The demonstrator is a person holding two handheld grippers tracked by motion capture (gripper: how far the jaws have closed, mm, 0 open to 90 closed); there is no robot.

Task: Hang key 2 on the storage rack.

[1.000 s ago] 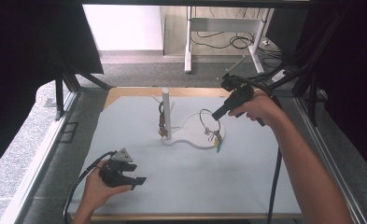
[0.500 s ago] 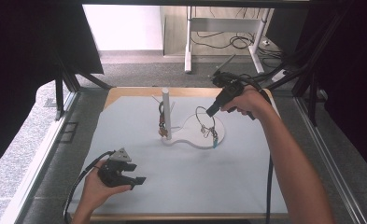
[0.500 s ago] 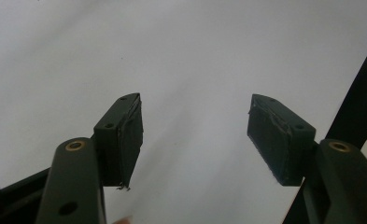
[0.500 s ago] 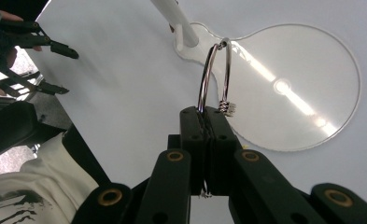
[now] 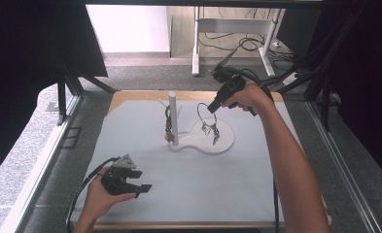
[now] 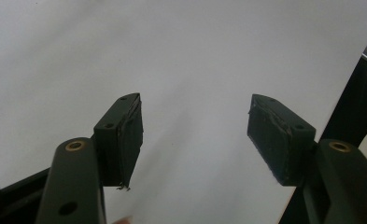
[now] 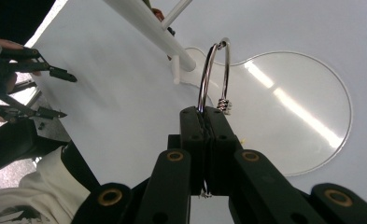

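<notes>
A metal ring (image 7: 214,74) is pinched between the closed jaws of the right tool (image 7: 204,116), and the ring rises straight out of the jaw tips, so that its loop is seen beyond them in the right gripper view. In the high view the right tool (image 5: 213,108) is held above the far right part of the tabletop (image 5: 203,194), with the ring (image 5: 204,112) hanging from its tip over the round base (image 5: 222,143) of a white stand. Small charms (image 5: 211,130), one of them with a green piece, are hung below the ring and lie close to the base; whether they touch it cannot be told. The white post (image 5: 173,119) of the stand is placed just to the left of the ring, and a dark bunch of trinkets (image 5: 168,126) is hung on it, so the post and its side pegs are the nearest things standing beside the ring. The left tool (image 5: 141,187) is held near the near left corner of the tabletop, well apart from the stand, and its jaws are spread wide with nothing between them.
</notes>
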